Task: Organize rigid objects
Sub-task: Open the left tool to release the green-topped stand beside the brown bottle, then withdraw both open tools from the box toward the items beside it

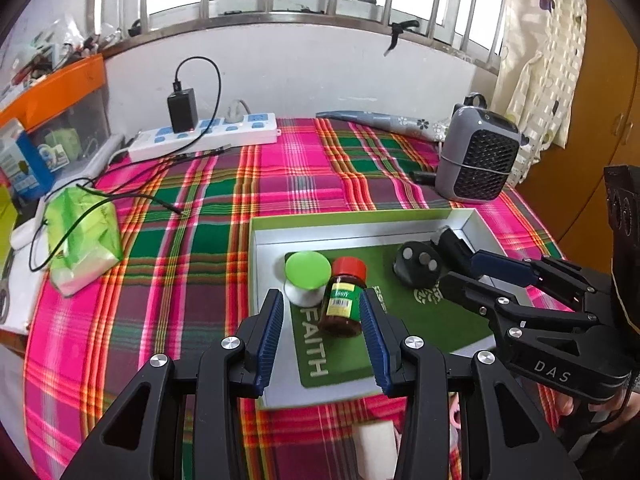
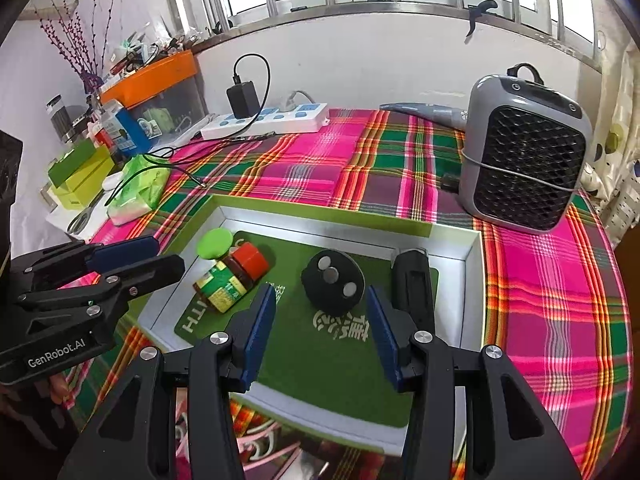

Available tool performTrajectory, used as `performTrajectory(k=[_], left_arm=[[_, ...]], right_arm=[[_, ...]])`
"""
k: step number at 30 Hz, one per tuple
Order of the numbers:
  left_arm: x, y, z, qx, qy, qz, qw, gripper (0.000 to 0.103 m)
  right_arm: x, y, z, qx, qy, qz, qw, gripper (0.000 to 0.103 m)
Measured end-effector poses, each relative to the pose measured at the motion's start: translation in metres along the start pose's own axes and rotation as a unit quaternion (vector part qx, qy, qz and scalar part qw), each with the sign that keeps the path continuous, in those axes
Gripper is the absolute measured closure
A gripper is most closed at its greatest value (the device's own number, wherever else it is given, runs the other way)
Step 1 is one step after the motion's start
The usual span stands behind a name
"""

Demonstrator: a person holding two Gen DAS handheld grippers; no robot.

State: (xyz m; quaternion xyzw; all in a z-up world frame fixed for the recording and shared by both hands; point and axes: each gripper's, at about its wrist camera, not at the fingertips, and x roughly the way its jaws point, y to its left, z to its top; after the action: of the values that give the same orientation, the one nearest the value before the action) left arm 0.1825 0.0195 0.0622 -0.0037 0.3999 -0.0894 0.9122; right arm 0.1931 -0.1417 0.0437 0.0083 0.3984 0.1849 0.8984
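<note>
While both tools hang above the box, neither one holds anything. The left hand-held gripper (image 1: 322, 322) has its blue pads parted, and in its own view the small brown jar (image 1: 342, 302) shows between them; from the other camera the jar looks apart from it, so I judge no contact. The right hand-held gripper (image 2: 320, 328) is also parted, with the black round piece (image 2: 333, 282) framed between its pads but lower down, not touched.

All these things lie inside the shallow white tray (image 2: 474, 264), on a green mat (image 2: 332, 360). The jar stands upright with its red cap on top. At about 11 o'clock from it, touching or almost touching, is the green-lidded white pot (image 1: 306, 276). At 3 o'clock from the black round piece lies a long black device (image 2: 412, 284), along the tray wall.

The jar seems stiff, light and smooth; it may be glass, so it could slip or break. I would take it across the labelled body, below the cap. The round piece looks hard and domed, so its widest sides are the safest place. The tray rests on a plaid tabletop (image 1: 188, 248).
</note>
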Motion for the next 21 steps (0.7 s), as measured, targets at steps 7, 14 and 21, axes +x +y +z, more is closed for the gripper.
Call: performTrajectory(k=[7,14,21], left_arm=[[-0.021,-0.001,-0.013,-0.003,-0.012,-0.003,0.9999,0.064],[-0.039,-0.001,-0.029,-0.012,-0.018,-0.007,0.9997,0.064],[-0.047,0.002,-0.048,-0.025,-0.014,-0.016,0.9995,0.064]], right_arm=[[-0.018,0.003,-0.011,0.005,-0.01,0.002,1.0,0.055],[-0.035,0.003,-0.025,0.014,-0.018,-0.001,1.0,0.055],[-0.051,0.0,-0.046,0.022,-0.022,-0.01,0.999,0.055]])
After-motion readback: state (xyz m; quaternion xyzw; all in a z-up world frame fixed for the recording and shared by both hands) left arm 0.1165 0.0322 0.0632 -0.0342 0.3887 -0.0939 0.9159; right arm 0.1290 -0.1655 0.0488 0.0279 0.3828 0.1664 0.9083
